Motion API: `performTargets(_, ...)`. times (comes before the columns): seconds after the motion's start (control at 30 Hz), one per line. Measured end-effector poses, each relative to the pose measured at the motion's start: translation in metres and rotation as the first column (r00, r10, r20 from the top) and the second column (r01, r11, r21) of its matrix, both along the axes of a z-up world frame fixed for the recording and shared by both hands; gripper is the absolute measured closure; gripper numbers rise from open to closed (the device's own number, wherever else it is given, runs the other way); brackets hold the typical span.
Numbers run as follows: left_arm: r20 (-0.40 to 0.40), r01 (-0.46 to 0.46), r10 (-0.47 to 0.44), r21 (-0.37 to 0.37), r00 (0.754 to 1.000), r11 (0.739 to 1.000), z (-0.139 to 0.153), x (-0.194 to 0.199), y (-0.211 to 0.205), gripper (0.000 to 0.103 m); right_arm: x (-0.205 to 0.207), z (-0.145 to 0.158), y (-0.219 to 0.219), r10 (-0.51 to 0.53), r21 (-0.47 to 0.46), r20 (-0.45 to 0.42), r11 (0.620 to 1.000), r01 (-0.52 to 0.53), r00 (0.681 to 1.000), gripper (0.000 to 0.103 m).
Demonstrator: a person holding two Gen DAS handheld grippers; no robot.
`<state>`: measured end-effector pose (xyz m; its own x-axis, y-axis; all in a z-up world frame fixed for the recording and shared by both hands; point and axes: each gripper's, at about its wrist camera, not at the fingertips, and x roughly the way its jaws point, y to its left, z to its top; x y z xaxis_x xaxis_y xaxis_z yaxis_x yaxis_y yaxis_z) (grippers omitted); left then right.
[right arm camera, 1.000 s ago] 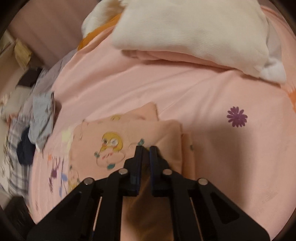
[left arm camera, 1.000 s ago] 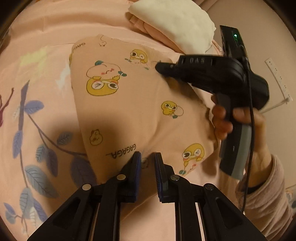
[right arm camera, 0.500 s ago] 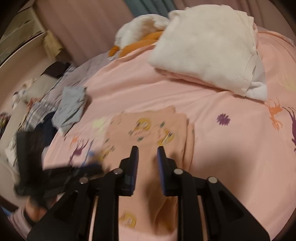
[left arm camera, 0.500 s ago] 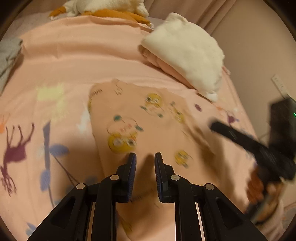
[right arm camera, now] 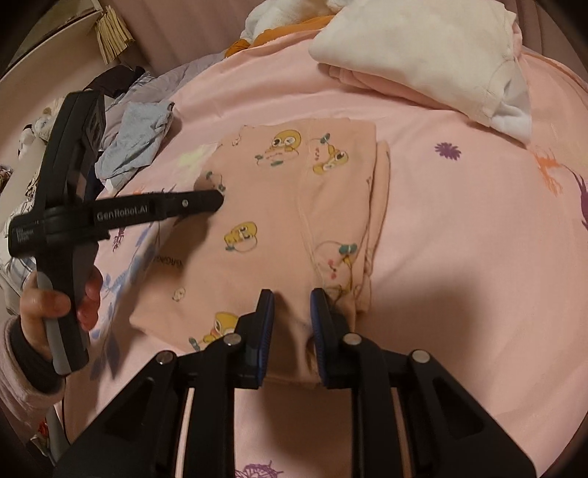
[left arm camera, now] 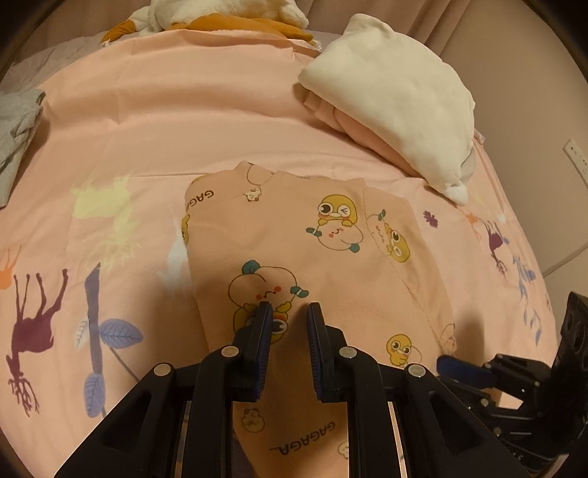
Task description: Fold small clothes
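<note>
A: State of both claws?

B: Left claw (left arm camera: 288, 316) has a narrow gap with nothing between the pads. It sits over the near part of the peach printed garment (left arm camera: 312, 257), above the cartoon print. Whether the tips touch the fabric, I can't tell.

A: Right one?

B: Right claw (right arm camera: 292, 305) also stands at a narrow gap, no cloth pinched. Its jaws have just been opening, then eased in slightly. It hovers at the garment's near edge, close to the stacked right-hand layers.

A: Where's the garment overall?

B: Folded flat on the pink bedsheet (left arm camera: 165, 121), directly ahead of both claws. From the right wrist view the left claw reaches in from the left, its tip over the garment's left edge, with the person's hand (right arm camera: 55, 305) wrapped around the grip.

A: Anything else nearby?

B: Cream folded stack (right arm camera: 415, 47) is far ahead and right of the right claw, well apart from the garment. Loose blue-grey clothes (right arm camera: 136, 136) lie ahead-left, beyond the left claw. White and orange plush (left arm camera: 220, 14) is at the far end of the bed.
</note>
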<state>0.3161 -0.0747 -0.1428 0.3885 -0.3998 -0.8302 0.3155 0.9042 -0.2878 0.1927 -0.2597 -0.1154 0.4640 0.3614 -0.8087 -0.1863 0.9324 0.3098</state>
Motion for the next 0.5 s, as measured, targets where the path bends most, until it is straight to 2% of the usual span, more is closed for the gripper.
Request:
performTargets(0.3,0.017,-0.019,0.019,0.017,1.0,1.0,0.004,0.007,-0.002,0.087,-0.009,-0.001,-0.005,-0.011,-0.01,-0.017,1.0,0.01,1.0,0.082)
performTargets(0.5,-0.008,-0.007,0.007,0.028,1.0,1.0,-0.005,0.012,-0.006,0.087,-0.012,-0.004,-0.007,-0.019,0.006,-0.022,1.0,0.02,1.0,0.082)
